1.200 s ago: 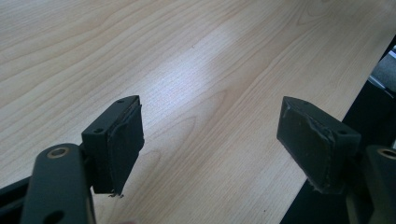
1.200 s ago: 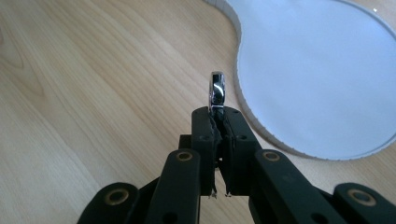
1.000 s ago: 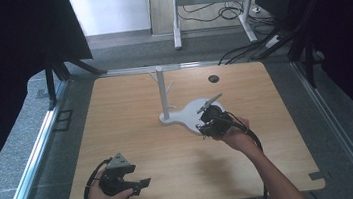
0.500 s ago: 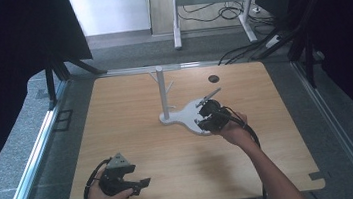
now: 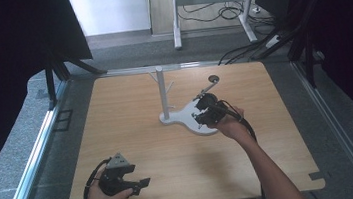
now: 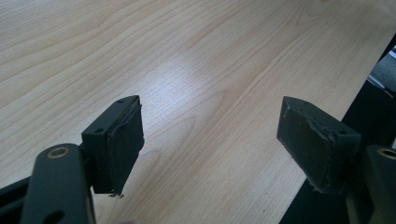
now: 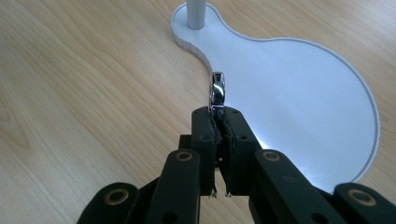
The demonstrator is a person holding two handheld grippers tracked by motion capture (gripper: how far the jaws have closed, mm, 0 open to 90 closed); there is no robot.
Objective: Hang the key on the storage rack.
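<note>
Right tongs clenched on a small shiny metal ring, shifted slightly leftward over the white pear-shaped stand base. Left tongs released, unmoved above the wooden worktop.

One white stand, one shiny ring, two claws, left claw, right claw

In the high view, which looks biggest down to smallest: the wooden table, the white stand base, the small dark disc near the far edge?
1. Wooden table, by far the largest.
2. White stand base.
3. Small dark disc, smallest; it lies farther from the camera, but the gap is plain.
</note>
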